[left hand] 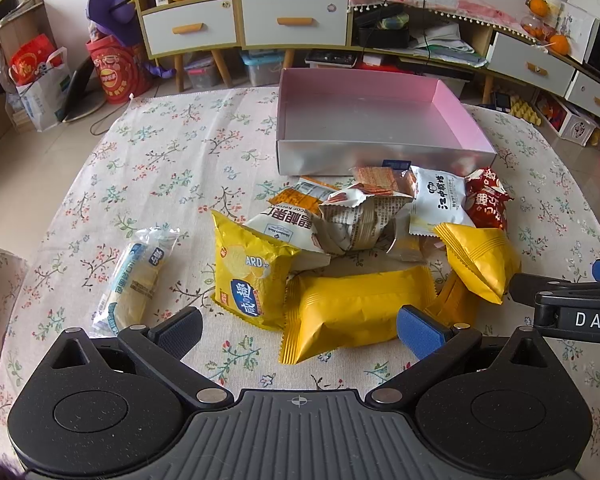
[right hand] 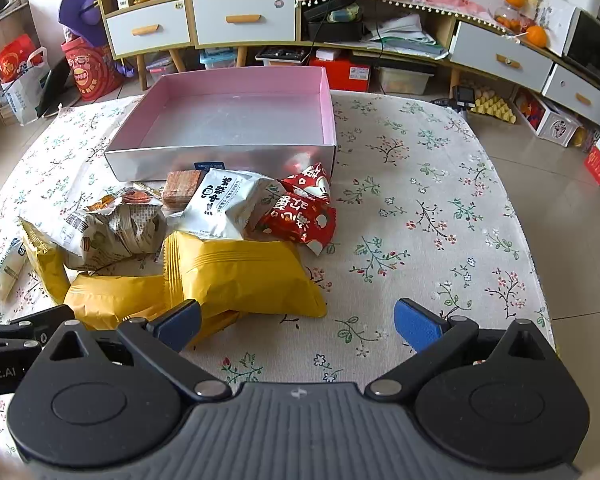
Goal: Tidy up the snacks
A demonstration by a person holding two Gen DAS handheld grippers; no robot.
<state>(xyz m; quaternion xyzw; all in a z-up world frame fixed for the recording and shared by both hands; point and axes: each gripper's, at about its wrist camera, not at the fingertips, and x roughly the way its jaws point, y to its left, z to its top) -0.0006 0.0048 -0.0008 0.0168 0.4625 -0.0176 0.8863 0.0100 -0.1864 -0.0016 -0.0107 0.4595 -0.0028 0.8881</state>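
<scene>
A pile of snack packets lies on the floral tablecloth in front of an empty pink-lined silver box. The pile holds plain yellow packets, a yellow chips bag, a white packet, a red packet and a crumpled printed packet. A clear-wrapped bread roll lies apart at the left. My left gripper is open and empty, just short of a yellow packet. My right gripper is open and empty, its left finger beside a yellow packet.
The tablecloth is bare to the right of the pile. Behind the table stand a low cabinet with white drawers, bags and boxes on the floor. The right gripper shows at the right edge of the left wrist view.
</scene>
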